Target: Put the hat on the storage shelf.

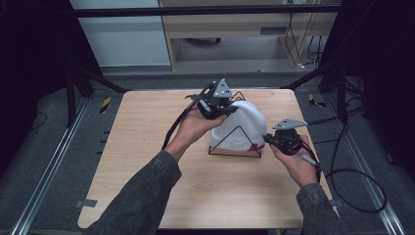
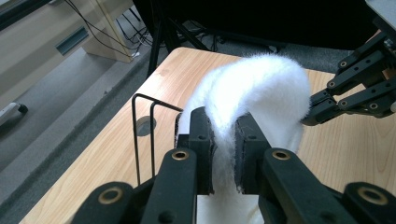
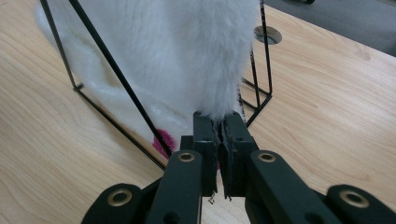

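While both grippers hold the cloth, work from the wire rack outward — left to right:

Left gripper (image 1: 226, 108): at the far left side of the wire rack (image 1: 235, 142), jaws clenched on a fold of the white fluffy cloth (image 1: 243, 125); in the left gripper view the fleece (image 2: 261, 98) bunches thickly between the pads.

Cloth: draped over the top of the rack, hanging down both sides, one end with a pink mark (image 1: 255, 147) near the rack's base on the right.

Wire rack: a black triangular frame standing on the wooden table (image 1: 147, 161); it looks light, so I judge it could tip or slide if pulled sideways.

Right gripper (image 1: 268, 139): at the near right side of the rack, jaws pinched tight on the cloth's lower edge (image 3: 219, 100), just beside a slanted wire (image 3: 116, 74).

Doing it well: move both ends together — keep the pull even, so the cloth stays centred on the rack's ridge.

Watch for: fleece snagging on the wires; lift clear of them, don't drag.
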`<move>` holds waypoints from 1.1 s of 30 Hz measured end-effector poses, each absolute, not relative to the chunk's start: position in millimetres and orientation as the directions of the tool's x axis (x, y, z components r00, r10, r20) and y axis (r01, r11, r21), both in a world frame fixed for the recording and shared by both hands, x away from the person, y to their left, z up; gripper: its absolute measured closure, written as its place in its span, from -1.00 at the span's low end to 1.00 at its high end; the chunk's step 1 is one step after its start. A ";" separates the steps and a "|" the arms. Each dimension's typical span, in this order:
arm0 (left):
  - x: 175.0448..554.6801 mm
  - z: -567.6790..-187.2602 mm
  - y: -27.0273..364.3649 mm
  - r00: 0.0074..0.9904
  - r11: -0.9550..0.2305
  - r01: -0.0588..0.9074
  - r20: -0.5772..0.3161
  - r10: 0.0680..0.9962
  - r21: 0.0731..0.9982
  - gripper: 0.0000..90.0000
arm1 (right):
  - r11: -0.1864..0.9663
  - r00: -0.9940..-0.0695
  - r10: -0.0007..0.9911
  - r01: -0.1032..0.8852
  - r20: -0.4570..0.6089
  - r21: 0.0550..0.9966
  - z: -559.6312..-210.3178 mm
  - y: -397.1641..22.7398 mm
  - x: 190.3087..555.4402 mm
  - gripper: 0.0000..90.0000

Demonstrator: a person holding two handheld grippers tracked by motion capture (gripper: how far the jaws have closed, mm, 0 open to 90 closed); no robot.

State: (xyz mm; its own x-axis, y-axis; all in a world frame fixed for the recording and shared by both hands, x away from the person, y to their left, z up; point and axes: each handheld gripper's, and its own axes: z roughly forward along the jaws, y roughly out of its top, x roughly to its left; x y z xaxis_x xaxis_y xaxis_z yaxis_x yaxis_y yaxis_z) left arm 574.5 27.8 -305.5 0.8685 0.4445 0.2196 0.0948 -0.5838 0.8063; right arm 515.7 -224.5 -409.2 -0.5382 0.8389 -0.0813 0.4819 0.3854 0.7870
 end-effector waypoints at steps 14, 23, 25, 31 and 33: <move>574.3 -312.8 28.3 0.872 -0.593 0.106 0.212 0.440 0.798 0.76 | 0.385 -0.541 0.838 0.495 -0.070 0.779 -416.8 -224.0 515.5 0.91; 573.5 -316.2 29.3 0.873 -0.596 0.113 0.207 0.441 0.795 0.76 | 0.388 -0.543 0.837 0.501 -0.068 0.774 -418.2 -224.0 514.7 0.90; 573.3 -316.9 29.4 0.873 -0.595 0.115 0.205 0.442 0.795 0.75 | 0.385 -0.542 0.838 0.505 -0.063 0.772 -418.8 -223.6 514.4 0.90; 574.0 -319.0 30.5 0.872 -0.598 0.122 0.202 0.446 0.792 0.75 | 0.393 -0.546 0.835 0.505 -0.068 0.768 -420.0 -223.2 515.2 0.90; 573.9 -319.8 30.7 0.873 -0.597 0.124 0.199 0.446 0.793 0.75 | 0.388 -0.543 0.837 0.510 -0.063 0.768 -420.7 -222.6 515.0 0.90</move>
State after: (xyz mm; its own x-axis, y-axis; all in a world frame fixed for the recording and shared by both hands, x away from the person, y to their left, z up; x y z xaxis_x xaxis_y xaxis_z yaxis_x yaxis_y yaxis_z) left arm 573.9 30.7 -319.8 0.8727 0.4458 0.1993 0.1239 -0.5969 0.7927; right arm 515.0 -222.6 -420.7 -0.5428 0.8375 -0.0627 0.5101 0.3881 0.7676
